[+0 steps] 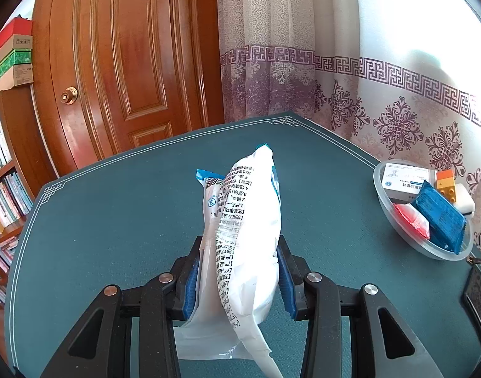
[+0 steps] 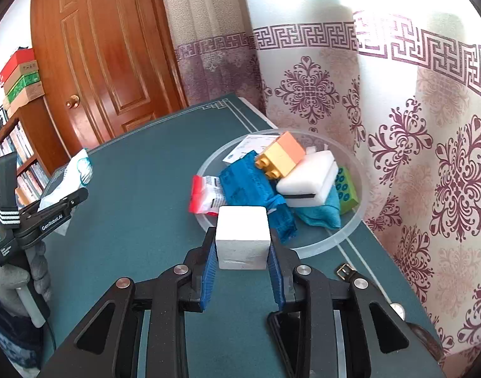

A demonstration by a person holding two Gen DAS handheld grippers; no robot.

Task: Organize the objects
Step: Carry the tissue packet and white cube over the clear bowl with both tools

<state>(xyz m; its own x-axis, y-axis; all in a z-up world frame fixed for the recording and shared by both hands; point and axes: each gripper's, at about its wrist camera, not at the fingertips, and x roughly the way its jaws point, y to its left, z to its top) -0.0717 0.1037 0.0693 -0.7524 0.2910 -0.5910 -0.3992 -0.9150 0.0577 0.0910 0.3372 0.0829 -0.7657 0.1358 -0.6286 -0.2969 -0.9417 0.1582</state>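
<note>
1. White printed pouch (image 1: 246, 220) is pinched in the left gripper (image 1: 237, 271), blue pads squeezing its lower half. Long axis runs straight away from the jaws, its teal-edged top pointing toward the far edge of the green table mat (image 1: 114, 220) and tilted up off it.
2. White foam cube (image 2: 243, 236) is clamped flat-sided between the right gripper (image 2: 243, 263) pads, hanging just over the near rim of the clear bowl (image 2: 350, 230).
3. That bowl is the landmark: it sits at the mat's edge right by the patterned curtain (image 2: 429, 157), and it's already crowded.
4. Inside the bowl: a blue crinkly packet (image 2: 250, 182), a red-and-white sachet (image 2: 206, 195), a yellow-and-orange toy brick (image 2: 281, 154), a white sponge block (image 2: 309, 186), a teal cloth (image 2: 322, 211), a green brick (image 2: 347, 192) and a white medicine box (image 2: 250, 145).
5. The blue packet and sachet fill the bowl's near side, directly past the cube.
6. Pouch and left gripper are well left of the bowl, a gloved hand (image 2: 17, 283) on the handle.
7. Behind, a wooden door (image 1: 121, 63).
</note>
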